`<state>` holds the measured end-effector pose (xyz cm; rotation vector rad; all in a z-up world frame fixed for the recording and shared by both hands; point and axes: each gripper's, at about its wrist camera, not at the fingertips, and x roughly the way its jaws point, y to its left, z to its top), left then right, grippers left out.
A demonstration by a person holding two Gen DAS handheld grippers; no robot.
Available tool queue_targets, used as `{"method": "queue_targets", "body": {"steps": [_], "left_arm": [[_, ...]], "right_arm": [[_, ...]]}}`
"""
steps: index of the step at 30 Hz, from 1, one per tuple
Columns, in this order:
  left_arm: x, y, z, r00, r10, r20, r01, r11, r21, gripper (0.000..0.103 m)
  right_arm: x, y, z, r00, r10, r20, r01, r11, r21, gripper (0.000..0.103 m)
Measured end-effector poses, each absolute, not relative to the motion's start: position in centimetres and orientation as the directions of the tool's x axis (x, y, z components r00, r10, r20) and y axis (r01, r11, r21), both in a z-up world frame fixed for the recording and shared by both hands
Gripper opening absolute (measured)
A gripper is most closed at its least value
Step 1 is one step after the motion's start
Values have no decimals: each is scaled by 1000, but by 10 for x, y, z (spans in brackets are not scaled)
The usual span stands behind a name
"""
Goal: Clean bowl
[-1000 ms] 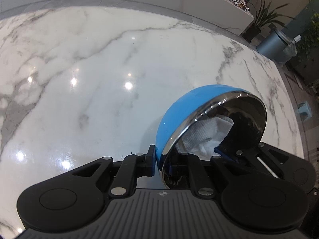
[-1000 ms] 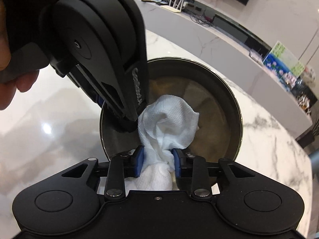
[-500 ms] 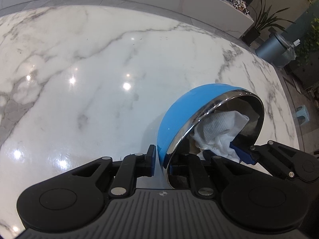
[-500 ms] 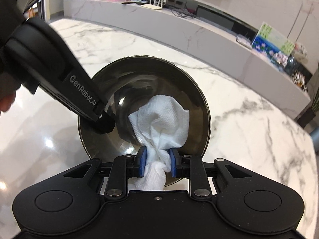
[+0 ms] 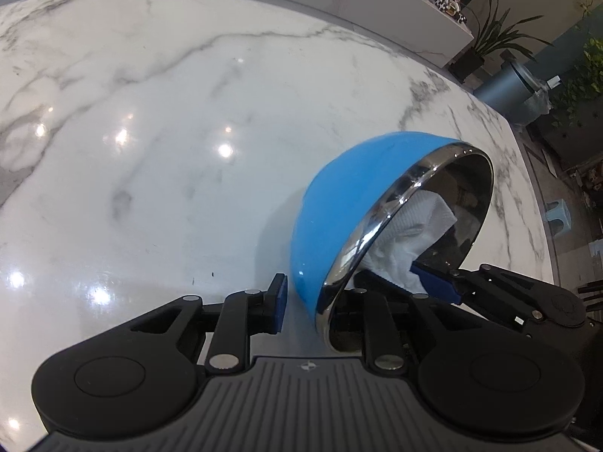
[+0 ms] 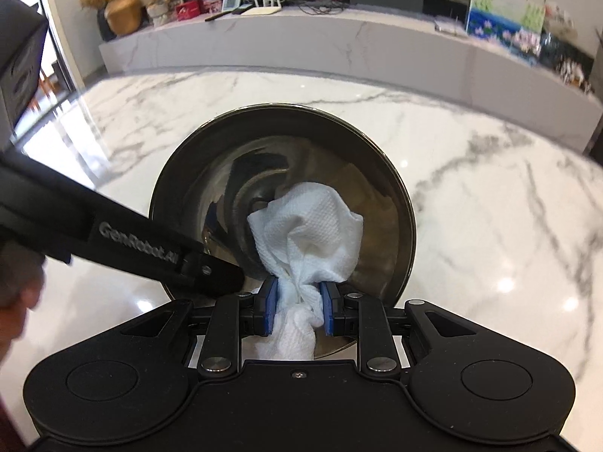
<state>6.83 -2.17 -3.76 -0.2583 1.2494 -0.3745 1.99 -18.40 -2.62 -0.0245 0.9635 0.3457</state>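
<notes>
A bowl (image 5: 339, 207), blue outside and steel inside (image 6: 339, 158), stands tilted on its side on the white marble table (image 5: 169, 132). My left gripper (image 5: 320, 293) straddles the bowl's lower rim, and its jaws are opening. The outer pad (image 5: 279, 299) stands a small gap off the blue wall, and the other finger is inside the bowl. In the right wrist view that inner finger (image 6: 211, 271) reaches in from the left. My right gripper (image 6: 297, 303) is shut on a crumpled white paper towel (image 6: 309, 226). The towel (image 5: 414, 226) lies against the steel inner wall.
A long marble counter (image 6: 339, 49) with routers, boxes and pictures runs behind the table. Beyond the table's right edge stand a potted plant (image 5: 486, 37), a grey bin (image 5: 508, 86) and a small stool (image 5: 559, 213). A person's hand (image 6: 15, 286) shows at the left.
The left jaws have widened, and the outer pad has come off the blue wall. The right gripper has rolled and swept the towel across the inside of the bowl.
</notes>
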Motion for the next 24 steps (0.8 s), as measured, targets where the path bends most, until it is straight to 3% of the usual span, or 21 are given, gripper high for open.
{"method": "queue_targets", "body": {"steps": [10,13,19,24], "left_arm": [[63,-27,-31,291,-383,-877,191,921,-339,17],[62,-30,-27,305,-368,-878,214,925,-313,16],[60,-34,-20,341,-319,-885,251,938,-241,15],[61,-31,-19,355,-318,-879,245,939,-241,14]], "right_arm": [[15,-180,-21,522,263,-811,-316,943,102,21],[10,-172,-22,541,223,-811,-344,939,28,21],[-5,-151,-21,657,54,-752,-373,890,-263,19],[-2,-153,-21,650,69,-757,-372,897,-237,19]]}}
